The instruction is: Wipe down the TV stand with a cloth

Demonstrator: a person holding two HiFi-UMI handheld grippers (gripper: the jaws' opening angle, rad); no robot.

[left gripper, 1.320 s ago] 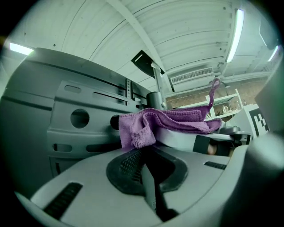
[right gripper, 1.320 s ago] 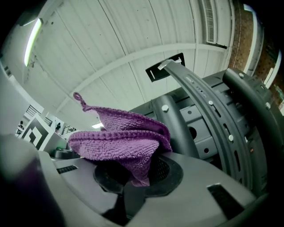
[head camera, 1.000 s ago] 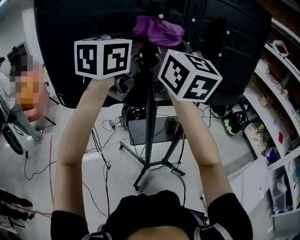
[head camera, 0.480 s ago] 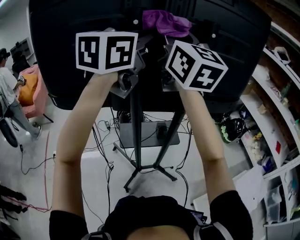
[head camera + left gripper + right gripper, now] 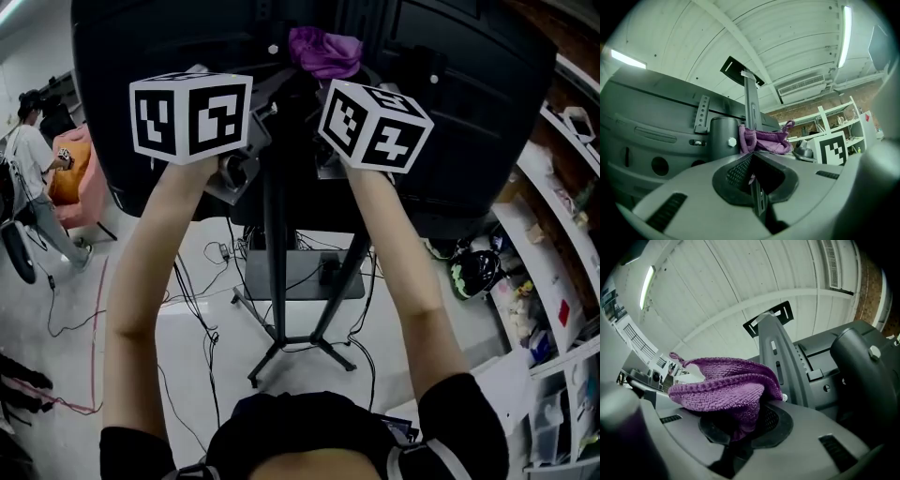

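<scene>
Shifted slightly left, right claw [image 5: 740, 430] clamps purple cloth [image 5: 719, 390] beside stand upright [image 5: 777, 357].

Pale floor [image 5: 56, 366] with loose cables [image 5: 192, 298]; shelving [image 5: 548, 220] right, seemingly cluttered.

The person is wearing a black short-sleeved top [image 5: 281, 436]. The grey left gripper [image 5: 752, 176] and right gripper [image 5: 740, 430] are each carrying, behind the jaws, a white marker cube [image 5: 190, 117] printed with black squares.

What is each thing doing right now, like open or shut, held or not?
right gripper: shut on the purple cloth.
left gripper: jaws together.
purple cloth: bunched up, pinched in the right gripper.
TV stand: upright on its legs.
</scene>
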